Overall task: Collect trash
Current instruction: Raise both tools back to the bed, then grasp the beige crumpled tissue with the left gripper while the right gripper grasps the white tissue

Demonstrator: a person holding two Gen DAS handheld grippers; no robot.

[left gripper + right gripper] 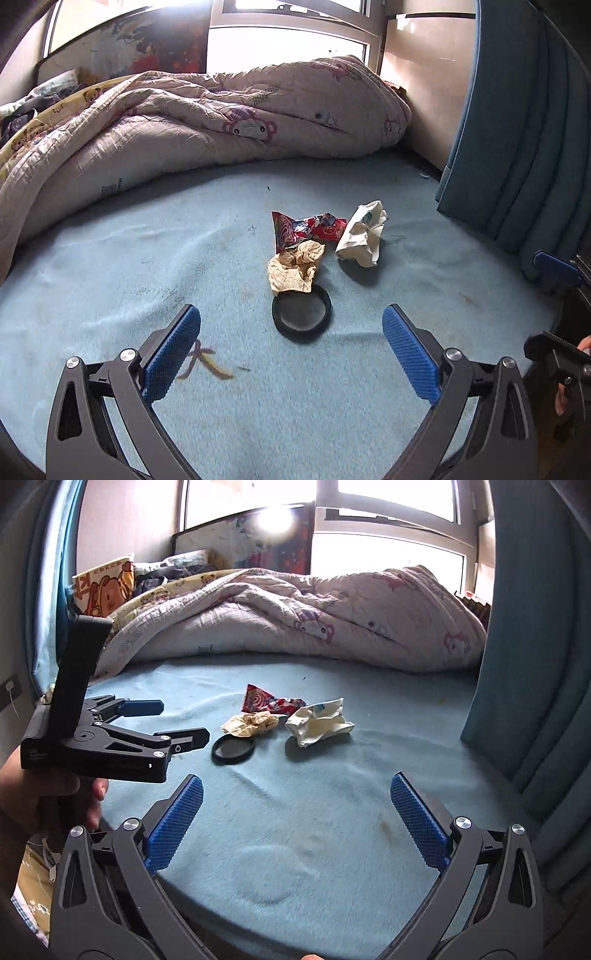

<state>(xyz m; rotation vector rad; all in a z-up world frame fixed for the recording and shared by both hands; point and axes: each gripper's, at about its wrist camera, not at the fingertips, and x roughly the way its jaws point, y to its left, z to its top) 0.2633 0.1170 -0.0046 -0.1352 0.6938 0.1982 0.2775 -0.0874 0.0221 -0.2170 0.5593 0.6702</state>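
Left wrist view: our left gripper (pixel 291 347) gapes empty, black ring (pixel 301 313) dead ahead, nearest. Right gripper (pixel 295 812) spread wide too, farther back

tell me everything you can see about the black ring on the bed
The black ring is a round band that looks like rubber or plastic, with a dull grey disc filling its centre, so it may be a lid or cap. It lies flat on the blue sheet, nearest the grippers of the trash pieces. The crumpled tan paper overlaps its far rim. Neither gripper touches it; the left gripper is open just short of it.
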